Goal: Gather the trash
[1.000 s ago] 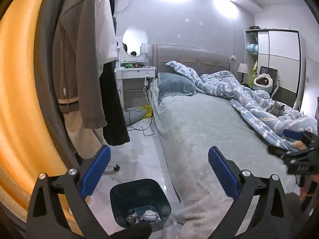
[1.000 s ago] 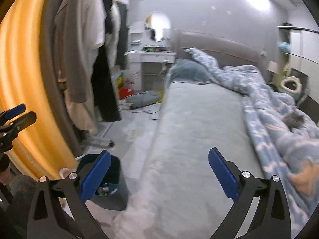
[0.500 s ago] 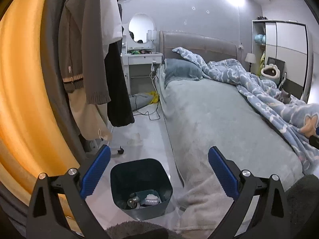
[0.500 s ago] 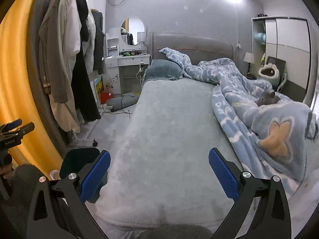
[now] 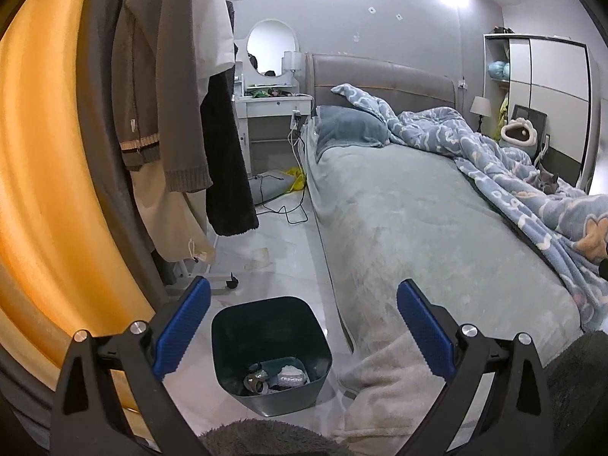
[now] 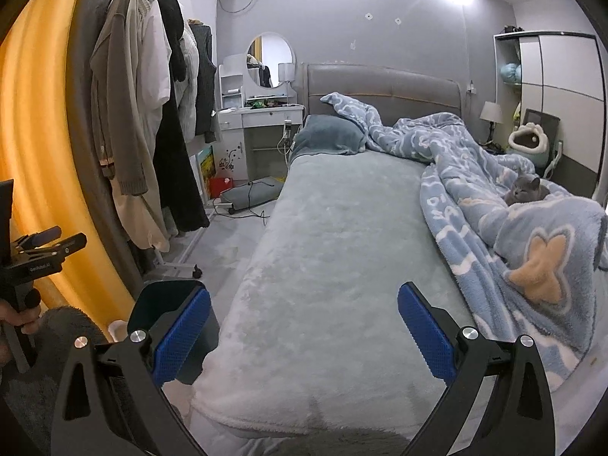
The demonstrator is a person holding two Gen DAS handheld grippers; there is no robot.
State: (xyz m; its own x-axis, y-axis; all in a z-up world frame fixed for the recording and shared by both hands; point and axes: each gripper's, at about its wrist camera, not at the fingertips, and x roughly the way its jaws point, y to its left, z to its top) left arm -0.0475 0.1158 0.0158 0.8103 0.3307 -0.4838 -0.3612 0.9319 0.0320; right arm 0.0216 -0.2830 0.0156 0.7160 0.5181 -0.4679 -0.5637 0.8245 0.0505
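A bed with a grey-green cover fills the 12-to-3 o'clock side of the left wrist view; hanging clothes crowd 10 o'clock. The dark teal trash bin stands on the floor at 6 o'clock, just beside the bed's foot, holding crumpled scraps too small to identify. The left gripper hovers above it, jaws wide and empty. The right gripper hangs over the bed, jaws equally wide, its finger hiding part of the bin.
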